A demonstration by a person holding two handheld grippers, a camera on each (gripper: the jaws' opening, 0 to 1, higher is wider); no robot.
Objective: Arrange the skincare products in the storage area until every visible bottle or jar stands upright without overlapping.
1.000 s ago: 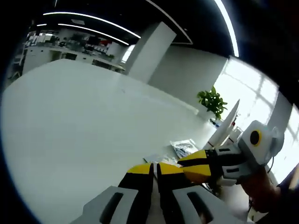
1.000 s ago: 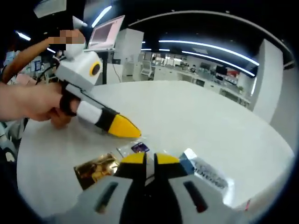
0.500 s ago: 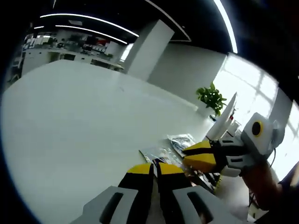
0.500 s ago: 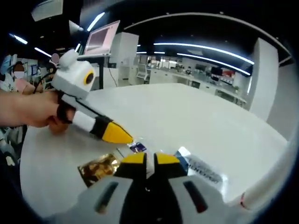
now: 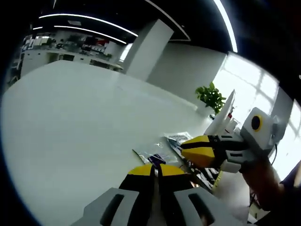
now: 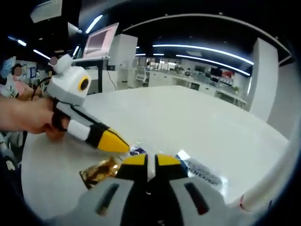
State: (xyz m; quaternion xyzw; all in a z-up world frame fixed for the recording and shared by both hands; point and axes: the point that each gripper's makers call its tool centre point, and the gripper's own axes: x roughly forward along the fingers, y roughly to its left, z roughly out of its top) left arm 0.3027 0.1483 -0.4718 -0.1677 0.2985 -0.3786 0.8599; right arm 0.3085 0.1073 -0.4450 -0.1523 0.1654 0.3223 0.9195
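White table [image 5: 70, 117] lies broadly bare beyond sachets [image 6: 99, 170]; both grippers' [image 5: 155, 169] [image 6: 146, 160] jaws together.

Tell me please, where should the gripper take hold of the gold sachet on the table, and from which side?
The gold sachet lies flat on the white table, so pinch a free edge. Its outer end, away from the right gripper, looks the most open; come in low there. The left gripper hovers over its other end.

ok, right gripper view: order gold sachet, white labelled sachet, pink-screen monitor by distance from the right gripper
1-2. Gold sachet, left of the right gripper, and white labelled sachet, right of it: too close to call.
3. Pink-screen monitor, far, upper left beyond the table.
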